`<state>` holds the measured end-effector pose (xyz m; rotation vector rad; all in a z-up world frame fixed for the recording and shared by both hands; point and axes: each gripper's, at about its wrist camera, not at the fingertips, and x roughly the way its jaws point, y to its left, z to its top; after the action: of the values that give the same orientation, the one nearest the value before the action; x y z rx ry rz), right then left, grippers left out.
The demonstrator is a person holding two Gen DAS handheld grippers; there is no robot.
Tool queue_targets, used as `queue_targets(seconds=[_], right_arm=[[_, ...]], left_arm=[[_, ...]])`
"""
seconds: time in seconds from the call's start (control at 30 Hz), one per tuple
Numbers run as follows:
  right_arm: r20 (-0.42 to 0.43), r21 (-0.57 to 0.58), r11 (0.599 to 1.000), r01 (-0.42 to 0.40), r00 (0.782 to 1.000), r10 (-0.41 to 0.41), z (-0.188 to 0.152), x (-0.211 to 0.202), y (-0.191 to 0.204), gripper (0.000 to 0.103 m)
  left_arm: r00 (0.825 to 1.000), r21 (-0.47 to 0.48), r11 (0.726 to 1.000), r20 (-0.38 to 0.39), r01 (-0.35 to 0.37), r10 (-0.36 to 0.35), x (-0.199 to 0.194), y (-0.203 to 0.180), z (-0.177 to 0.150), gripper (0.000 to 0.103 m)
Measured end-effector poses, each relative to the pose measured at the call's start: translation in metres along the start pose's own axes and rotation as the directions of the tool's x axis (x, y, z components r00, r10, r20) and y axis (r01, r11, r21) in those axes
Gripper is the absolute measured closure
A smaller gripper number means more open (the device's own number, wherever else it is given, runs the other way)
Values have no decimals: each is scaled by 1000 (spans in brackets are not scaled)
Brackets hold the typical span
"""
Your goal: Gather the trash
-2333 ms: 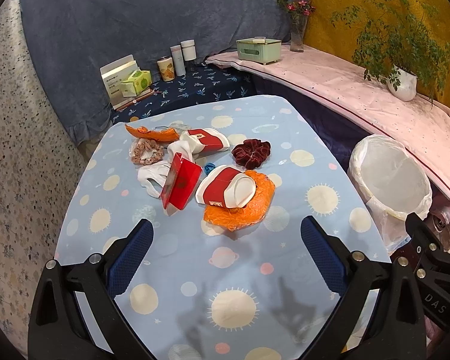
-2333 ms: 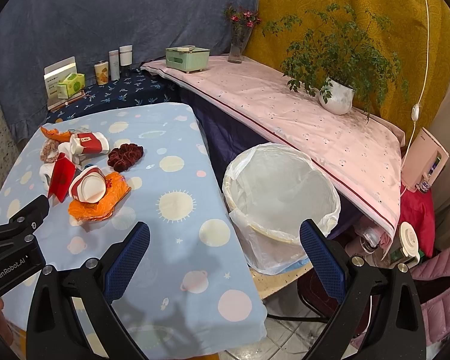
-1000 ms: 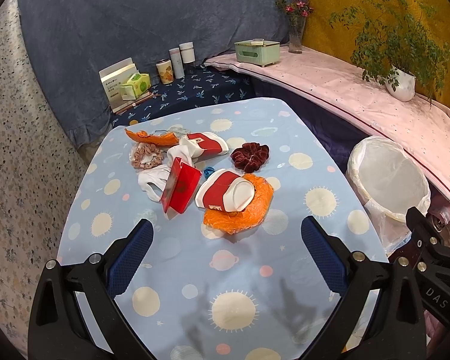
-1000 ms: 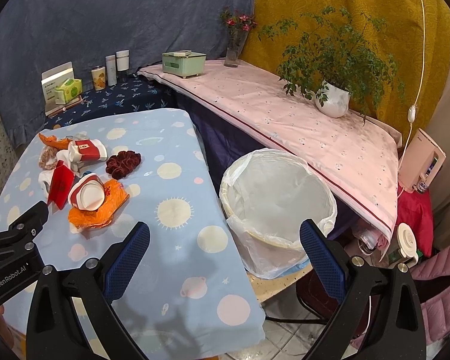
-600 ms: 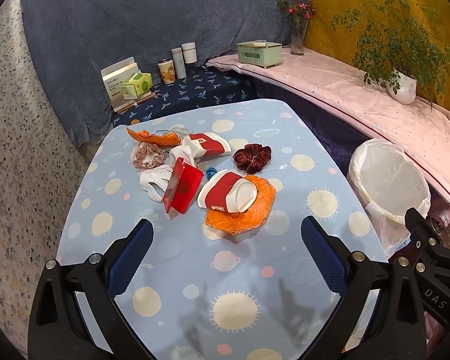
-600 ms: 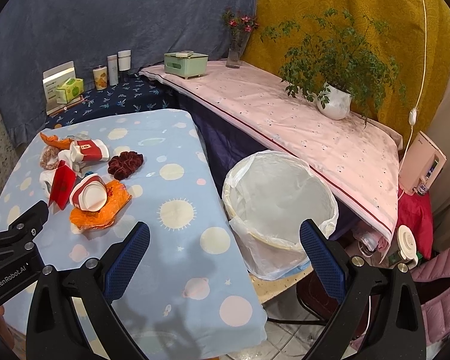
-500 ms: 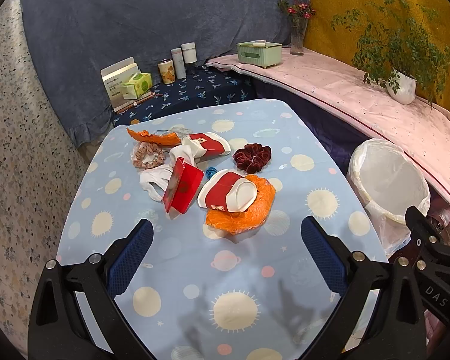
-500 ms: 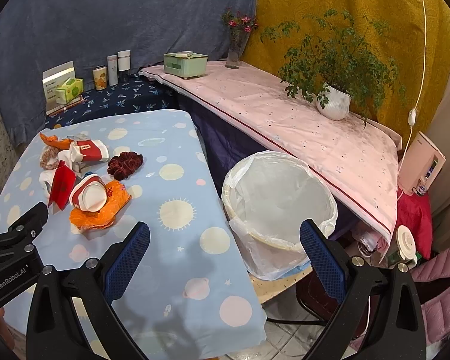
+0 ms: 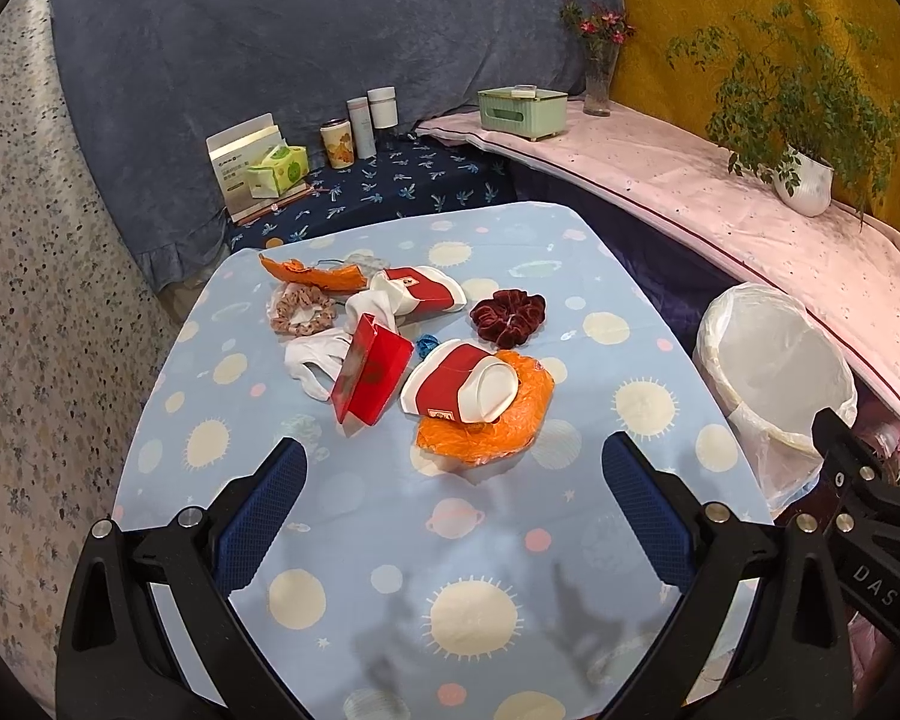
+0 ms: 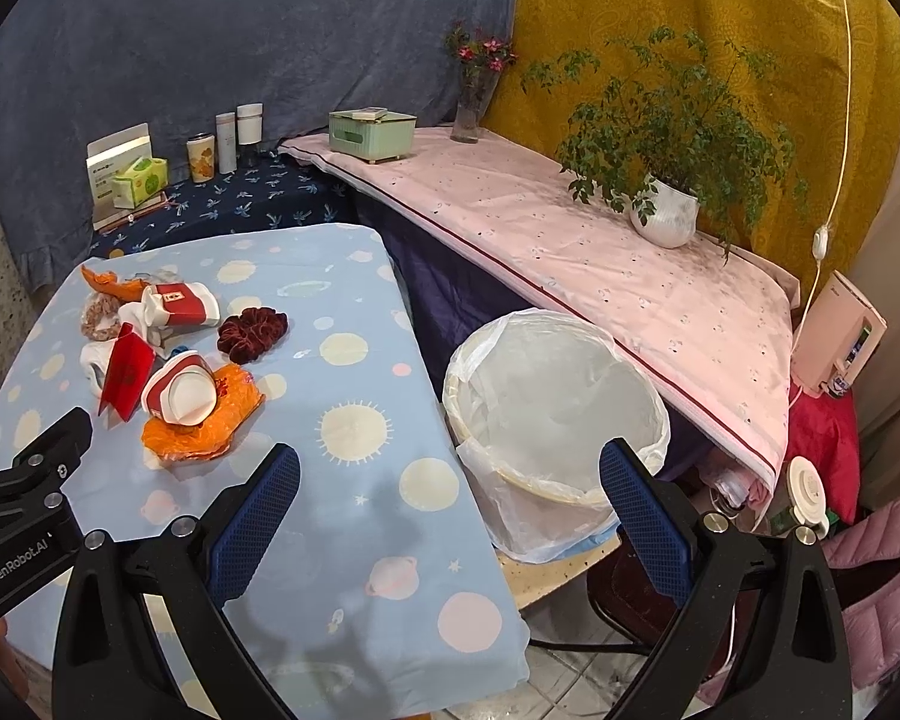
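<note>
A pile of trash lies on the blue planet-print table (image 9: 390, 540): a crushed red-and-white paper cup (image 9: 462, 381) on an orange plastic bag (image 9: 498, 426), a red carton (image 9: 371, 377), a second red-and-white cup (image 9: 420, 294), white tissue (image 9: 312, 354) and orange peel (image 9: 312, 273). A bin lined with a white bag (image 9: 774, 366) stands right of the table, also in the right wrist view (image 10: 555, 402). My left gripper (image 9: 453, 498) is open and empty, short of the pile. My right gripper (image 10: 450, 504) is open and empty over the table's right edge.
A dark red scrunchie (image 9: 508, 313) and a beige scrunchie (image 9: 301, 309) lie among the trash. Behind are a dark shelf with tissue pack (image 9: 279, 168) and cups, a pink-covered ledge (image 10: 600, 240) with a green box, a vase and a potted plant (image 10: 666, 204).
Both views have shifted only slightly; the grippers hover in nearly the same place and stay open. Nothing on the table has moved.
</note>
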<state>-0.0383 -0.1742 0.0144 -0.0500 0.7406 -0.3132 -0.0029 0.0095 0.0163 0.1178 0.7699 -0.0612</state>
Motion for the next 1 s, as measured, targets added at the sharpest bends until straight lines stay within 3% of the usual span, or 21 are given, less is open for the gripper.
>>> queue_targets(seconds=[0.57,1.0], right_arm=[[3,3,1000,15,1000,-15,3,-1,1,7],[9,23,999,24,1000,-25,10,12,12,7]], left_arm=[[1000,2,1000,11,18,-18,0,1,3,9],[999,-15,999,8,38,-38,24,23,10,9]])
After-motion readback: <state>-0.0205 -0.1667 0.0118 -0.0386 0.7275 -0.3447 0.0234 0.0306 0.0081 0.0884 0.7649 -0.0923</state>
